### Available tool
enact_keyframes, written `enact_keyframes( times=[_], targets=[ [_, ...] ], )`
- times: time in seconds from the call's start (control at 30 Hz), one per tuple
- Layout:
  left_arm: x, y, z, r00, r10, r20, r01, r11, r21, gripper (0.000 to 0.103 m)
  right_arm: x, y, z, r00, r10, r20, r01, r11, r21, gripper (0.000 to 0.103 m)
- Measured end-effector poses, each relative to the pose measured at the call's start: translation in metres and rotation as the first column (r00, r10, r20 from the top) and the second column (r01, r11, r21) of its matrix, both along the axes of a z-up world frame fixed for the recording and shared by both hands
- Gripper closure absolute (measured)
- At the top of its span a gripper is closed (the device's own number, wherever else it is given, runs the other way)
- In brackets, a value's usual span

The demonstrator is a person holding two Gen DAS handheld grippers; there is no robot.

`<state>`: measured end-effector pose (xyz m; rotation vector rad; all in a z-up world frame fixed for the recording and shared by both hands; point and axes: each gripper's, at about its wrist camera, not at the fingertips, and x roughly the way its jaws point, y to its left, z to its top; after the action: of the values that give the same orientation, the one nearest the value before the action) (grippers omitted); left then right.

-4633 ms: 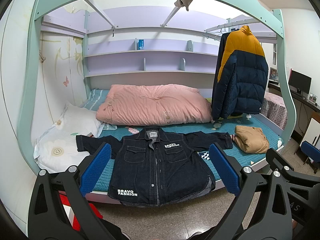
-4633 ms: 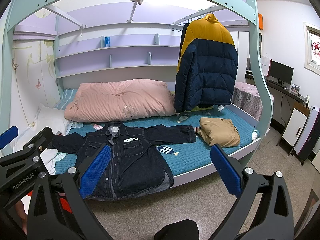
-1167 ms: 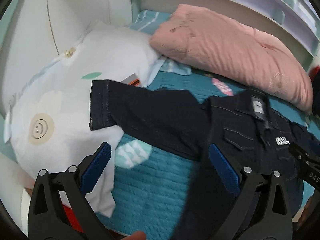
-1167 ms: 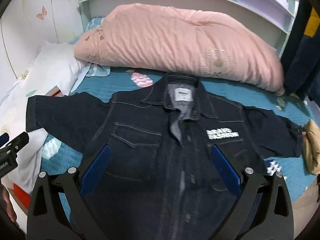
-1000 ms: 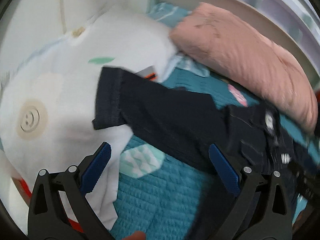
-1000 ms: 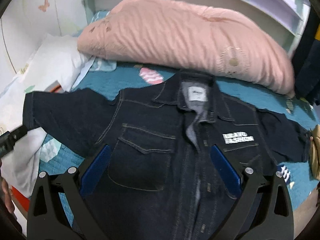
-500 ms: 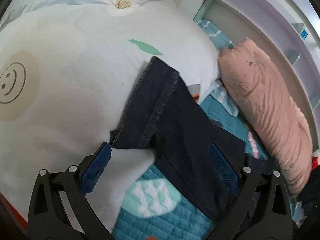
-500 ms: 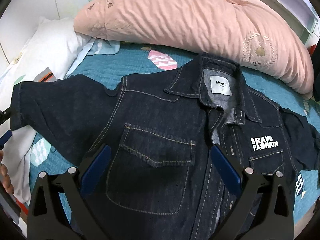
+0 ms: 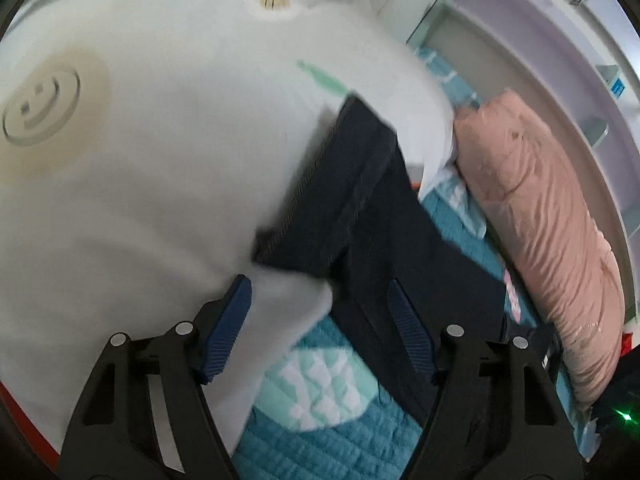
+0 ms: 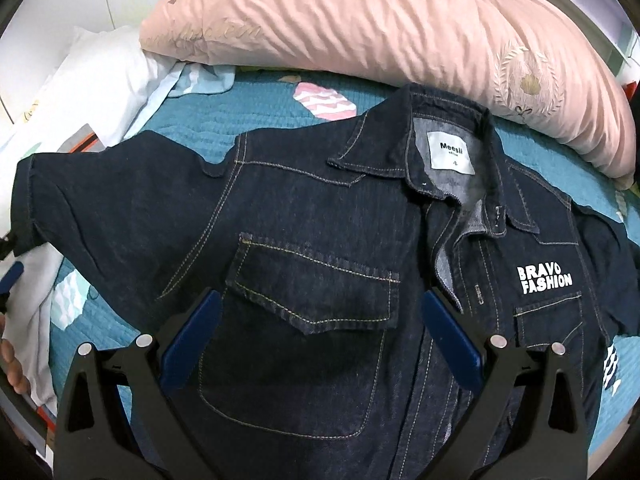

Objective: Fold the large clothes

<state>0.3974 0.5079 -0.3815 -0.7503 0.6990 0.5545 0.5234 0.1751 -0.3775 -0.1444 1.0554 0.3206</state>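
Observation:
A dark denim jacket (image 10: 312, 240) lies front up and spread flat on the teal bedspread (image 10: 248, 112), collar toward the pink duvet. My right gripper (image 10: 320, 320) hovers open just above its chest pocket (image 10: 316, 288), and nothing is pinched between the pads. The jacket's left sleeve (image 9: 352, 208) reaches onto a white pillow (image 9: 160, 160). My left gripper (image 9: 320, 320) sits just short of the sleeve's cuff with its jaws closing. The pillow's corner and the sleeve's lower edge lie between the fingers, but the pads press on neither. The left gripper's blue fingertip (image 10: 10, 276) shows by the cuff.
A bulky pink duvet (image 10: 380, 20) lies along the back of the bed, seen again as the pink duvet (image 9: 540, 220). Lilac shelves (image 9: 580, 80) run behind it. A person's fingers (image 10: 12, 360) show at the left edge. Something orange (image 10: 80, 142) pokes out under the pillow.
The left gripper's jaws have narrowed and it has come down close to the sleeve cuff, rolling as it went. The right gripper has sunk nearer to the jacket's chest.

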Motion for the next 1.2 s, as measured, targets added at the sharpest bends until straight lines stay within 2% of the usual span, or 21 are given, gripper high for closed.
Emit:
enact_keyframes(
  times=[0.03,0.07,0.17,0.27,0.43,0.47,0.53,0.57,0.67,0.77,0.9,1.0,1.07,1.1,1.13,1.17,1.2],
  targets=[
    [-0.002,-0.002,-0.001,1.000,0.003,0.010,-0.003,1.000,-0.023,0.029,0.000,0.000,-0.001,1.000,0.002,-0.002,-0.002,1.000,0.000,0.007],
    [-0.001,-0.003,-0.001,1.000,0.005,0.020,-0.005,1.000,-0.022,0.025,0.000,-0.001,-0.001,1.000,0.004,-0.003,-0.004,1.000,-0.001,0.007],
    [0.003,0.001,-0.001,0.999,0.027,0.029,-0.027,1.000,0.002,0.024,0.001,-0.003,-0.004,1.000,0.004,-0.007,-0.004,1.000,-0.004,0.007],
    [0.011,0.003,0.007,0.998,0.030,0.046,-0.032,0.999,0.043,0.024,0.002,-0.005,-0.007,1.000,0.000,-0.006,0.000,1.000,-0.015,0.007],
    [0.031,0.007,0.006,1.000,0.029,0.009,-0.029,0.994,0.109,0.024,0.004,-0.008,-0.012,1.000,-0.013,-0.016,0.013,1.000,-0.016,0.007],
    [0.033,0.005,0.007,1.000,0.025,0.001,-0.025,0.991,0.133,0.027,0.004,-0.008,-0.013,1.000,-0.014,-0.015,0.014,1.000,-0.018,0.007],
    [0.034,0.002,0.012,1.000,0.013,-0.006,-0.011,0.982,0.189,0.069,0.005,-0.009,-0.016,1.000,-0.017,-0.014,0.017,0.999,-0.027,0.007],
    [0.036,0.000,0.015,1.000,-0.010,-0.020,0.014,0.976,0.219,0.079,0.006,-0.010,-0.017,1.000,-0.022,-0.011,0.022,0.999,-0.028,0.007],
    [0.034,-0.005,0.023,0.999,-0.030,-0.040,0.039,0.962,0.269,0.086,0.010,-0.011,-0.020,0.999,-0.033,-0.002,0.033,0.999,-0.028,0.007],
    [0.026,-0.019,0.040,0.999,-0.044,-0.019,0.048,0.943,0.331,0.087,0.015,-0.008,-0.021,0.999,-0.037,0.001,0.037,0.999,0.003,0.007],
    [0.015,-0.039,0.074,0.994,-0.097,0.056,0.070,0.926,0.371,0.088,0.019,0.005,-0.018,0.999,-0.006,0.043,0.005,1.000,0.026,0.007],
    [0.007,-0.052,0.103,0.984,-0.134,0.120,0.082,0.927,0.367,0.088,0.024,0.020,-0.016,0.995,0.040,0.088,-0.043,0.998,0.035,0.009],
    [0.002,-0.063,0.121,0.974,-0.161,0.161,0.091,0.923,0.373,0.088,0.031,0.032,-0.019,0.995,0.071,0.076,-0.074,0.996,0.040,0.024],
    [0.001,-0.069,0.130,0.968,-0.183,0.172,0.106,0.918,0.382,0.088,0.034,0.036,-0.021,0.994,0.086,0.067,-0.089,0.995,0.049,0.041],
    [0.000,-0.075,0.140,0.962,-0.201,0.183,0.117,0.914,0.388,0.088,0.037,0.041,-0.023,0.993,0.103,0.054,-0.106,0.993,0.050,0.052],
    [0.000,-0.080,0.148,0.957,-0.215,0.193,0.127,0.914,0.385,0.088,0.037,0.046,-0.025,0.993,0.108,0.056,-0.110,0.993,0.030,0.052],
    [0.001,-0.085,0.155,0.951,-0.235,0.200,0.146,0.913,0.381,0.088,0.036,0.049,-0.025,0.991,0.120,0.067,-0.122,0.992,0.034,0.063]
  ],
)
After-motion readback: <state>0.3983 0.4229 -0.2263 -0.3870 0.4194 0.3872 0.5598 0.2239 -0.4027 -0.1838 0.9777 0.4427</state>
